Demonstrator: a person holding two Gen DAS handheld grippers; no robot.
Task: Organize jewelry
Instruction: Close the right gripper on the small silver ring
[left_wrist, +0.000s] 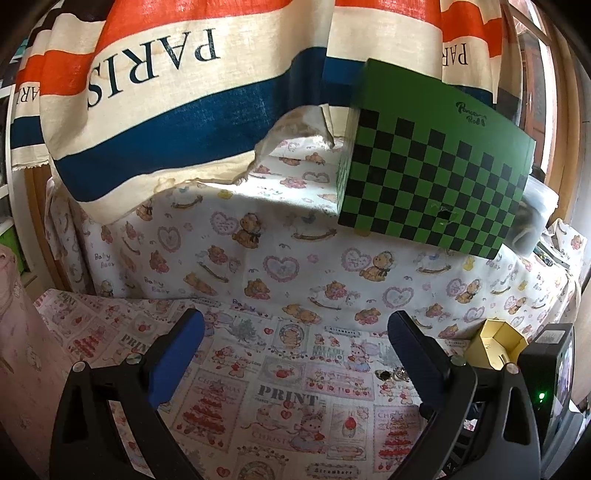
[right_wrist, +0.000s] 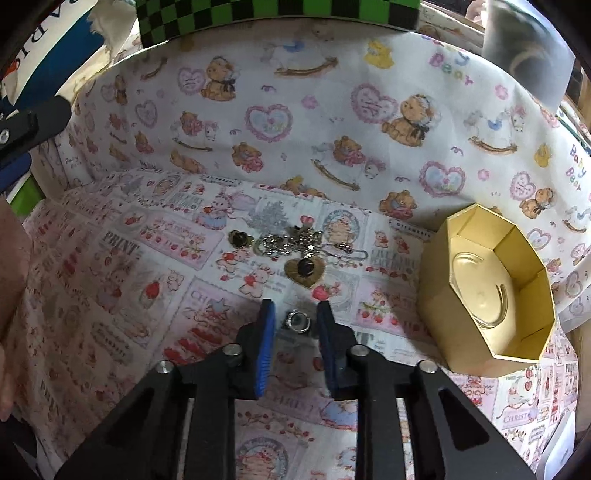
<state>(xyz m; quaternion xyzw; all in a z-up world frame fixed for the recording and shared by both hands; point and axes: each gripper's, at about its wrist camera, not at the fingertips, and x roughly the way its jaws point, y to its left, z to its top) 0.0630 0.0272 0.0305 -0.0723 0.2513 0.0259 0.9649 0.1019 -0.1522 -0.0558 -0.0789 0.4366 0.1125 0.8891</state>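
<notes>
Printed cloth with Christmas and strawberry motifs covered the surface (right_wrist: 122, 295), and a teddy-bear fabric (right_wrist: 332, 110) rose behind it. A green checkered box (left_wrist: 432, 184) stood on the raised part at the back.

The right gripper (right_wrist: 295, 325) pointed steeply down with a small ring (right_wrist: 297, 320) lying on the cloth between its blue pads (right_wrist: 266, 332). The jaws stood narrowly spread around the ring; a slim gap appeared on each side, so no pinch was confirmed. Other jewelry lay just beyond: a heart pendant (right_wrist: 306, 270), a tangle of silver chain (right_wrist: 291, 242) and a dark round piece (right_wrist: 240, 238). An open gold octagonal box (right_wrist: 487, 291) sat to the right, near but apart.

The left gripper (left_wrist: 295, 354) hovered over the cloth with jaws spread wide, holding nothing.

The ring was judged light, rigid and smooth, therefore prone to slipping or flipping out. Taking hold across the band's outer sides, low against the cloth, seemed advisable. Soft fabric beneath could bunch into the pads
</notes>
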